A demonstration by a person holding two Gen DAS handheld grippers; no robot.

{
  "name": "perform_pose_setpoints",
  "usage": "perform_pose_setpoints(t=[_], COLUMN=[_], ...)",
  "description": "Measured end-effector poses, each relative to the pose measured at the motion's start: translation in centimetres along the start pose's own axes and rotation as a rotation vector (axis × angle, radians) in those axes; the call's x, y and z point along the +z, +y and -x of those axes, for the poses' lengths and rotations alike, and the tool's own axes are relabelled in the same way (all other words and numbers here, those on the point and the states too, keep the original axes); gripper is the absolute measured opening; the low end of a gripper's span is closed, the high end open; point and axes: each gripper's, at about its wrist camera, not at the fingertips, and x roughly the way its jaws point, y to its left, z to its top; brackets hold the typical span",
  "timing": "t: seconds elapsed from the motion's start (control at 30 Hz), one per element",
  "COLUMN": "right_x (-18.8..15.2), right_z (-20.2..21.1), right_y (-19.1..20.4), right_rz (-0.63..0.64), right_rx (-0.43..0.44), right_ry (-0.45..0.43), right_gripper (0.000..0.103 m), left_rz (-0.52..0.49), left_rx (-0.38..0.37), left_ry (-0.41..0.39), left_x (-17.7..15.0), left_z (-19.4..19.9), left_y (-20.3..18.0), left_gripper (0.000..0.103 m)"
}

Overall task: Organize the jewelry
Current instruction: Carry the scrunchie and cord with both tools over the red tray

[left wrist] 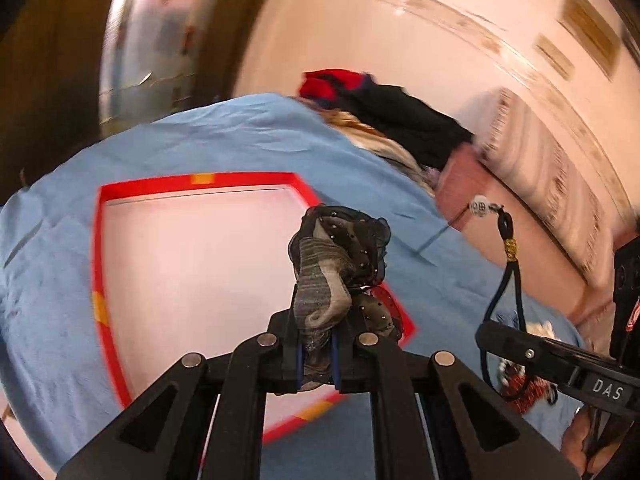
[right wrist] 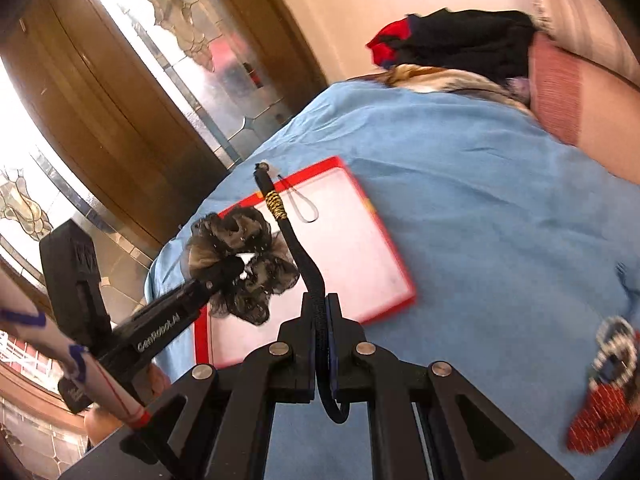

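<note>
Right now my left gripper point(left wrist: 320, 344) is clamped on a grey and black sheer fabric scrunchie dotted with small beads point(left wrist: 340, 264), which bunches up above the closed jaws. My right gripper point(right wrist: 322, 320) is pinched tight on a black cord hair tie with a gold wrapped band point(right wrist: 296, 240); the cord rises between the jaws, and its far end carries a small pale bead. In the left view that tie hangs up from the right tongs at the right edge.

Both pieces hover over a flat white tray with a red rim and orange marks point(left wrist: 200, 179), which lies on a light blue cloth point(right wrist: 480, 200). A thin clear loop point(right wrist: 304, 208) rests inside the tray near its far edge.

On the near right of the cloth lies a red beaded ornament with pale rings point(right wrist: 600, 408). At the far end sits a pile of black and red clothing point(right wrist: 468, 44).
</note>
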Motion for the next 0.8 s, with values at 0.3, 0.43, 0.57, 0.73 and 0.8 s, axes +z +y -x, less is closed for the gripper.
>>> perform_pose_setpoints(t=[0.3, 0.43, 0.57, 0.73, 0.8], right_x=[1.2, 0.2, -1.2, -3.3, -3.8], right_z=[-10.7, -12.5, -11.8, -8.9, -7.6], right_y=[1.1, 0.1, -0.8, -1.8, -2.0], right_rz=[0.017, -0.009, -0.010, -0.017, -0.014], right_rx=[0.006, -0.006, -0.022, -0.039, -0.052], right_ry=[0.098, 0.123, 0.143, 0.168, 0.177], right_gripper=[0.005, 0.005, 0.005, 0.005, 0.005], left_rz=[0.043, 0.028, 0.026, 0.019, 0.019], left_rx=[0.079, 0.083, 0.087, 0.097, 0.098], left_ry=[0.024, 0.031, 0.034, 0.033, 0.034], left_x=[0.2, 0.0, 0.1, 0.0, -0.1], left_z=[-2.1, -2.3, -2.4, -2.1, -1.9], left_y=[2.6, 2.2, 2.0, 2.0, 2.1], left_gripper=[0.009, 0.009, 0.009, 0.009, 0.009])
